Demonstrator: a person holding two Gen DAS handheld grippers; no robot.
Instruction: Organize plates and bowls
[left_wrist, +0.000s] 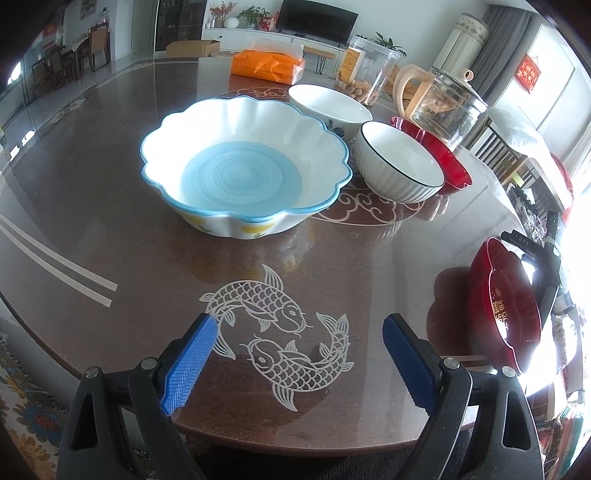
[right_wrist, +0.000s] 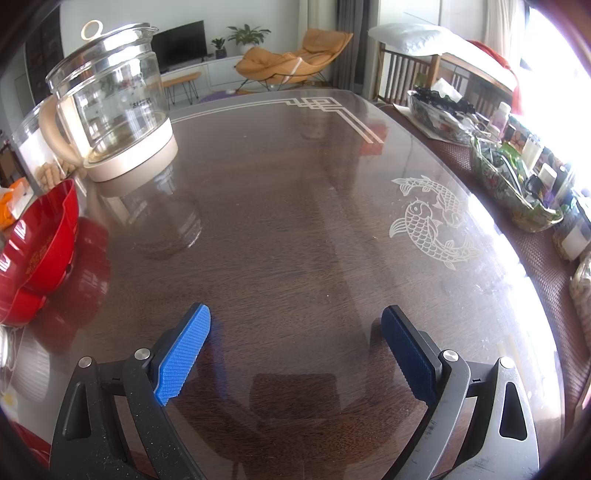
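The left gripper (left_wrist: 299, 332) hangs over the near edge of the table (left_wrist: 110, 229), jaws spread wide with nothing between them, above a pair of pale fish (left_wrist: 280, 332) inlaid in the dark wood. Between that near edge and the dishes lies a broad bare stretch of glossy tabletop, and the left side runs clear out to a double pale stripe (left_wrist: 55, 266) near the rim.

Toward the middle stands the big scalloped bowl (left_wrist: 243, 166), white with a blue rim, a blue swirled floor and yellow marks on its outer wall. Just right of it sits a ribbed white bowl (left_wrist: 399, 162) with a thin dark rim, and behind that a plain white bowl (left_wrist: 328, 105) with a blue flower on its side. A red dish (left_wrist: 443, 158) lies behind the ribbed bowl, very close or touching; I cannot tell which. Farther back stand a glass kettle (left_wrist: 443, 107), a clear jar (left_wrist: 369, 74) and an orange packet (left_wrist: 266, 66). Near the right edge another red dish (left_wrist: 502, 302) is tipped up on its side.

The right gripper (right_wrist: 295, 328) also stands released and empty, over a wide open spread of table (right_wrist: 295, 203). Stacked red dishes (right_wrist: 40, 236) lie at its left, the kettle (right_wrist: 110, 107) beyond them, and clutter-filled trays (right_wrist: 517, 184) line the bench past the right edge.
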